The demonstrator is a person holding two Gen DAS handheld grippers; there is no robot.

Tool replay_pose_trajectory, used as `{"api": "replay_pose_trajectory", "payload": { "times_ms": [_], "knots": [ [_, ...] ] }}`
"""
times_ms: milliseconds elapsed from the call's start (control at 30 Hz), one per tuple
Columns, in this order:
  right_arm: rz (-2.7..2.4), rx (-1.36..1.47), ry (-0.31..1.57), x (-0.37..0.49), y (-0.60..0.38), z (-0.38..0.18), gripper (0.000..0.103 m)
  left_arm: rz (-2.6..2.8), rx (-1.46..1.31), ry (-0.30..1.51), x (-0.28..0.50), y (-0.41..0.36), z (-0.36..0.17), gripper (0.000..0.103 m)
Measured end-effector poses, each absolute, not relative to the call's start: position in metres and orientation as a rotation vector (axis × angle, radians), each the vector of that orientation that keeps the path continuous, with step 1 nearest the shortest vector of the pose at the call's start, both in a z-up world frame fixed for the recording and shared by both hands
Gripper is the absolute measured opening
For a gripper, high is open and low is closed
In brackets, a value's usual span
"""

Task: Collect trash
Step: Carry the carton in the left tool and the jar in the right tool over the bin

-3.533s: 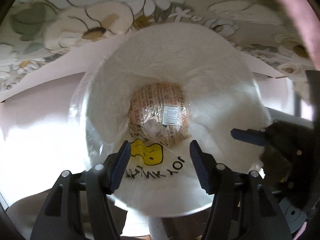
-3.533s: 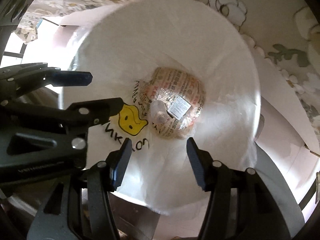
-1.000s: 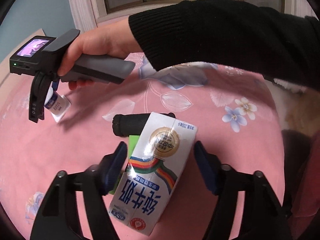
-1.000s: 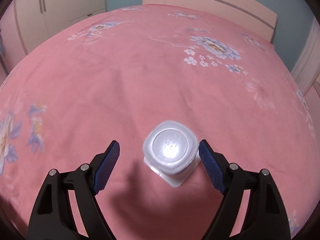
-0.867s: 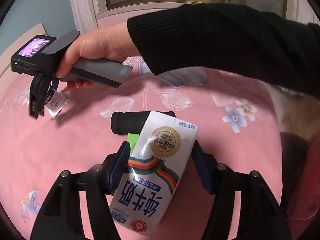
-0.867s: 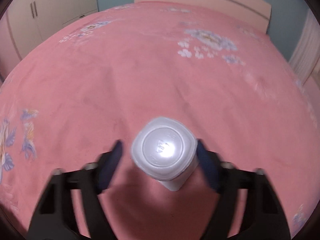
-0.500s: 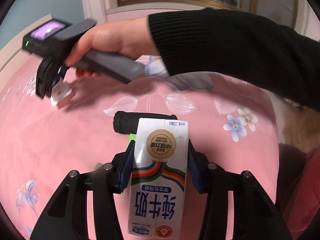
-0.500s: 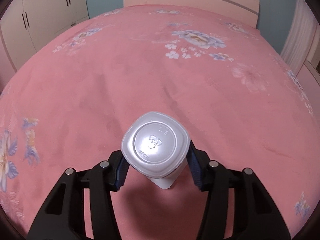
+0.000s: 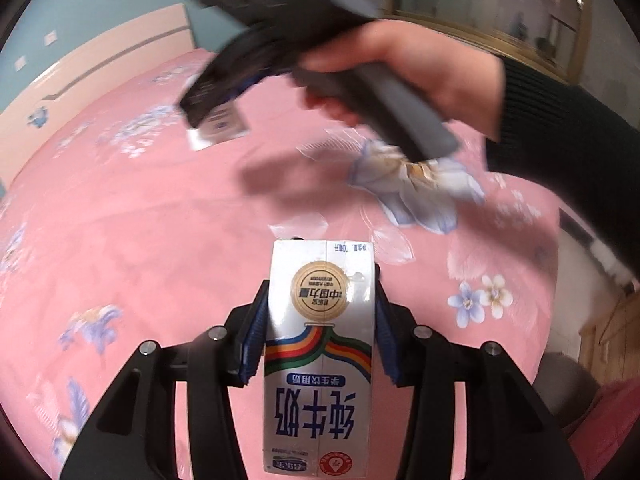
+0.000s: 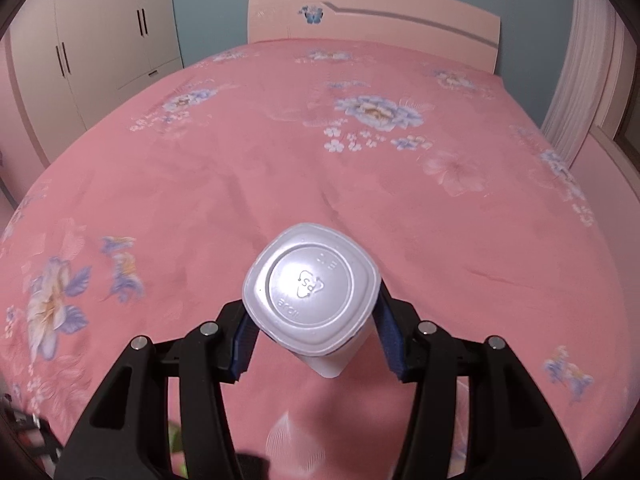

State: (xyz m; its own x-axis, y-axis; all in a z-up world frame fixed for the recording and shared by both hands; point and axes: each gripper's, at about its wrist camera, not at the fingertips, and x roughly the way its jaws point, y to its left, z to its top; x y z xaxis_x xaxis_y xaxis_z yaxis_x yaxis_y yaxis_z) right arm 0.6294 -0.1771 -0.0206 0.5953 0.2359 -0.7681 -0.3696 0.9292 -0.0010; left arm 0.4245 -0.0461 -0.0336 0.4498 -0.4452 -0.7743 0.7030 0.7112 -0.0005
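Note:
My left gripper point(image 9: 318, 336) is shut on a white milk carton point(image 9: 320, 344) with a gold seal and rainbow stripes, held above the pink floral bedspread point(image 9: 160, 240). My right gripper point(image 10: 316, 336) is shut on a white plastic yogurt cup point(image 10: 312, 292), its base facing the camera, lifted over the bedspread point(image 10: 320, 160). In the left wrist view the right gripper point(image 9: 216, 112) is blurred, held by a hand point(image 9: 400, 68) in a black sleeve, with the cup point(image 9: 218, 126) between its jaws.
A pink headboard point(image 10: 372, 20) and a white wardrobe point(image 10: 100, 40) stand beyond the bed. A curtain point(image 10: 576, 80) hangs at the right. A window frame point(image 9: 500, 8) and a wooden piece point(image 9: 612, 340) show in the left wrist view.
Both grippers closed on their items and lifted them off the bed. The right gripper rose and moved closer to the left camera. The black roll behind the carton is hidden.

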Motion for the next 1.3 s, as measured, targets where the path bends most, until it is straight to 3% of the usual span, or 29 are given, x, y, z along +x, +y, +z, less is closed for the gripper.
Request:
{"api": "replay_pose_trajectory", "payload": {
  "times_ms": [633, 1000, 1300],
  "knots": [
    [0.339, -0.223, 0.655, 0.417, -0.217, 0.176, 0.053, -0.432, 0.372, 0.599, 0.290, -0.021, 0.149, 0.050],
    [0.365, -0.289, 0.583, 0.302, -0.216, 0.224, 0.053, -0.370, 0.399, 0.517, 0.196, -0.023, 0.197, 0.050],
    [0.415, -0.333, 0.580, 0.234, -0.204, 0.227, 0.053, -0.313, 0.360, 0.530, 0.149, -0.007, 0.204, 0.049]
  ]
}}
